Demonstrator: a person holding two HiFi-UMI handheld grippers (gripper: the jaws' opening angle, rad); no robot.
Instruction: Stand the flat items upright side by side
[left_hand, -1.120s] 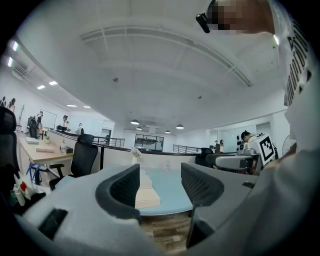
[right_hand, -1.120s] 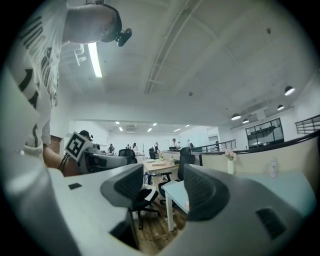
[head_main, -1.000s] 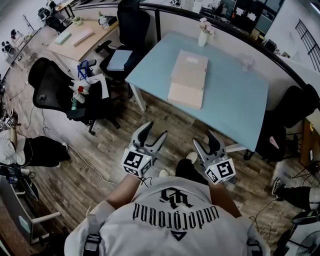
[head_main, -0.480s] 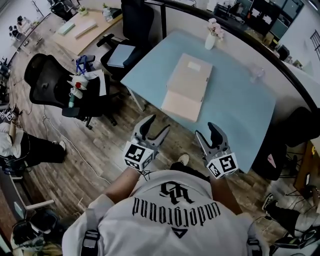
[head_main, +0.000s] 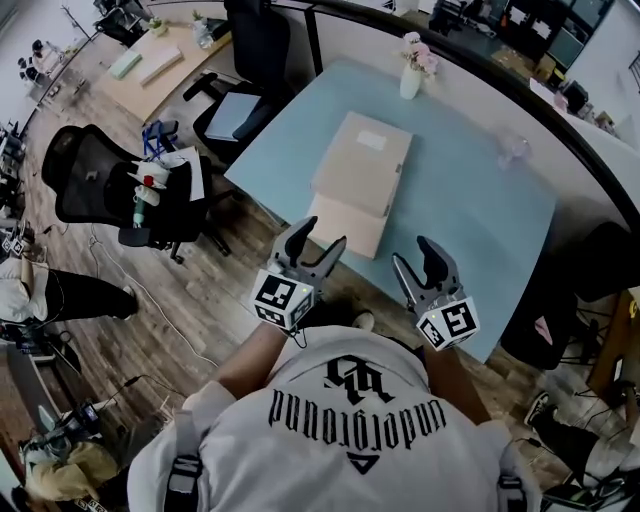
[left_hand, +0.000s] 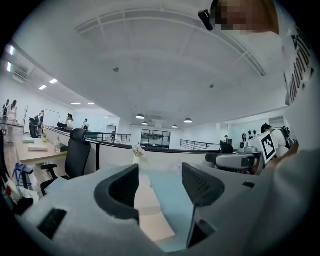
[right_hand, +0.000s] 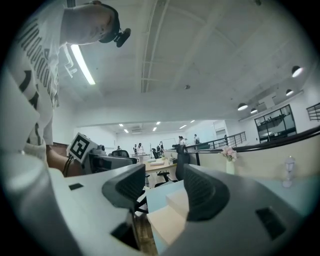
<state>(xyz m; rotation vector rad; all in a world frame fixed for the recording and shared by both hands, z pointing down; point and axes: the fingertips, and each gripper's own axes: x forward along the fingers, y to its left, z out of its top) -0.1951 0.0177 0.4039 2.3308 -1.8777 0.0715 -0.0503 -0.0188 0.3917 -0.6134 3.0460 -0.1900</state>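
Brought forward since a second ago, from over the floor up to the near edge of the tabletop (head_main: 470, 230). Left tongs (head_main: 320, 238) gaping, nothing between the jaws. Right tongs (head_main: 413, 252) also apart, jaws just closing in a little, nothing between them either. Beige folders stacked flat just ahead of the left tongs: upper folder (head_main: 362, 160) set back on the lower folder (head_main: 343, 224), near end of the lower one poking out toward the tongs. Keep both tongs level, pinch only the upper folder's near edge, tip it up onto a long side, steady with the right tongs. Mind the vase (head_main: 411, 75) far beyond.
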